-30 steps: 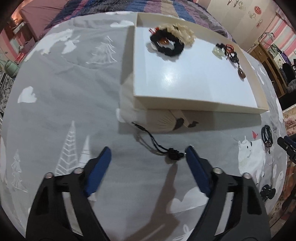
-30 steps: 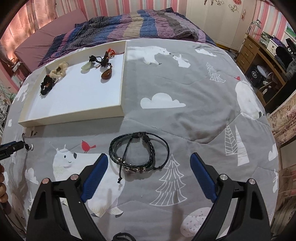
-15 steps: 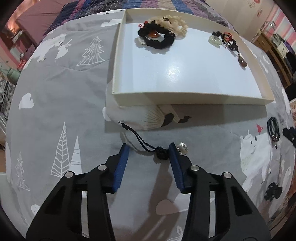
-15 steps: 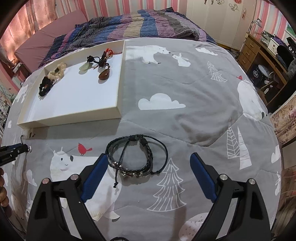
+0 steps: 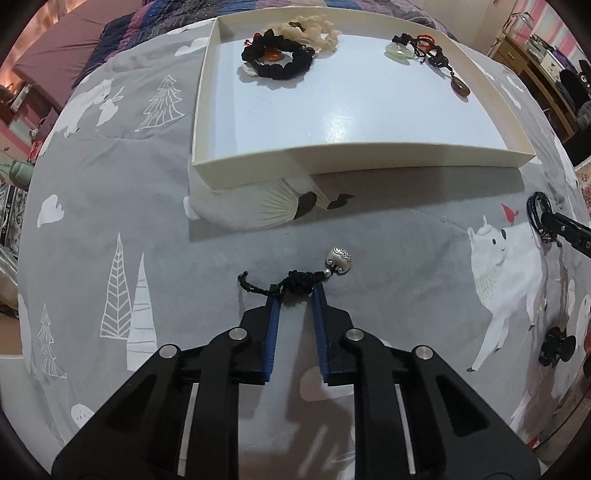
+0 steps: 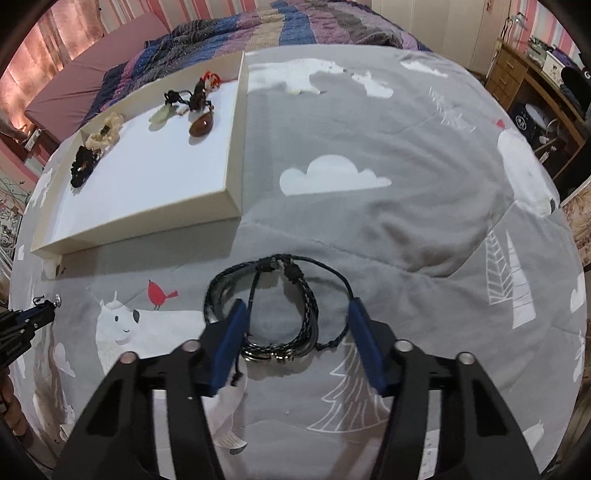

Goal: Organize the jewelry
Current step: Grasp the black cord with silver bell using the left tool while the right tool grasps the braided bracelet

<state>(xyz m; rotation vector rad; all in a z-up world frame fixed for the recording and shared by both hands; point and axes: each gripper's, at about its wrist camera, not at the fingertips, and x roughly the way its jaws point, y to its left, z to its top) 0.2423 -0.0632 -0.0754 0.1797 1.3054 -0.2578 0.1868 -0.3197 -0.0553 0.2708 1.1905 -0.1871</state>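
My left gripper (image 5: 295, 290) is shut on the knotted black cord (image 5: 297, 286) of a pendant with a silver bead (image 5: 340, 257), just above the grey bedspread. My right gripper (image 6: 297, 308) is open, its blue fingers on either side of a bundle of black braided bracelets (image 6: 280, 306) lying on the bedspread. A shallow white tray (image 5: 332, 168) lies beyond; it also shows in the right wrist view (image 6: 229, 188). It holds a black scrunchie (image 5: 277, 59), a cream scrunchie (image 5: 314, 27) and corded pendants (image 5: 424, 51).
A small black item (image 5: 556, 345) lies on the bedspread at the right. A striped blanket (image 6: 258, 29) covers the far end of the bed. A wooden desk (image 6: 532, 74) stands to the right of the bed.
My left gripper closed on the pendant's cord and lifted it a little. My right gripper moved forward and down, so its open fingers now straddle the bracelets.
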